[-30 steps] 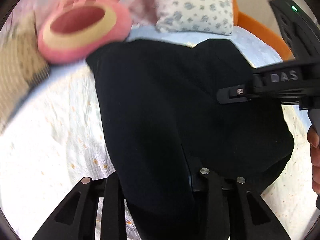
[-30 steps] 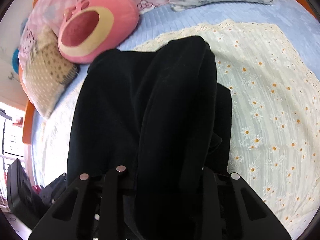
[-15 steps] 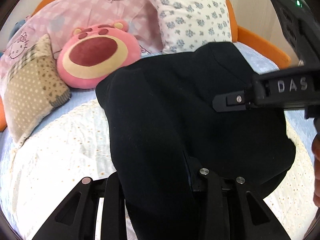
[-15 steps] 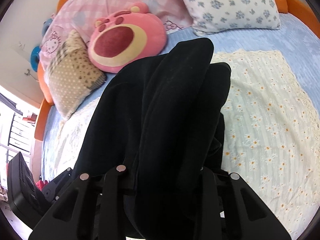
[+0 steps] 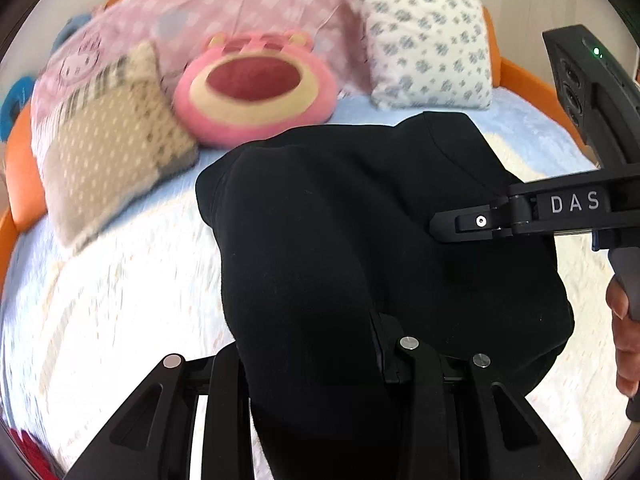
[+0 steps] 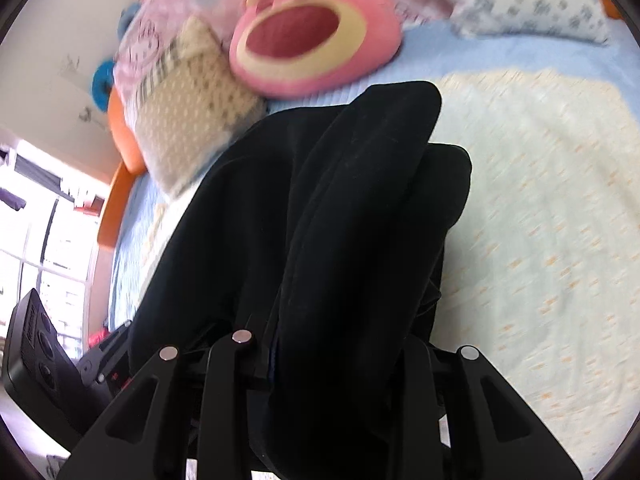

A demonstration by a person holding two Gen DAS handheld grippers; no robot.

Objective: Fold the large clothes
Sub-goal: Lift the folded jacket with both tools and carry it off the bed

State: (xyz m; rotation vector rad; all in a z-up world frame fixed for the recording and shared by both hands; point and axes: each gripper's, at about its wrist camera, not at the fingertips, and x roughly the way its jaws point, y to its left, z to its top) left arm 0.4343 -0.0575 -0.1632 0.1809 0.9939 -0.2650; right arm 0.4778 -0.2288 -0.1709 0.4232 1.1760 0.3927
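Black garment: thick dark fabric, gathered in folds, hanging from both grippers above the bed; it fills the centre of each wrist view.
Left gripper: at 6 o'clock in the left wrist view; both fingers pinch a fold of the garment, which runs down between them and hides the pads.
Right gripper: at 6 o'clock in the right wrist view; fingers likewise pinched on a bunched fold of the same cloth. Seen also in the left wrist view at 3 o'clock, its lettered body reaching in against the garment.
Hand: at 4 o'clock in the left wrist view, wrapped on the right gripper's handle.
Daisy-print blanket: pale cover under the garment, spreading to 3 o'clock in the right wrist view.
Blue sheet: beyond the blanket, toward 12 o'clock.
Pink bear cushion: at 11 o'clock, just past the garment's far edge.
Dotted beige pillow: at 9 o'clock, beside the bear cushion.
Floral white pillow: at 1 o'clock, against the orange bed frame.
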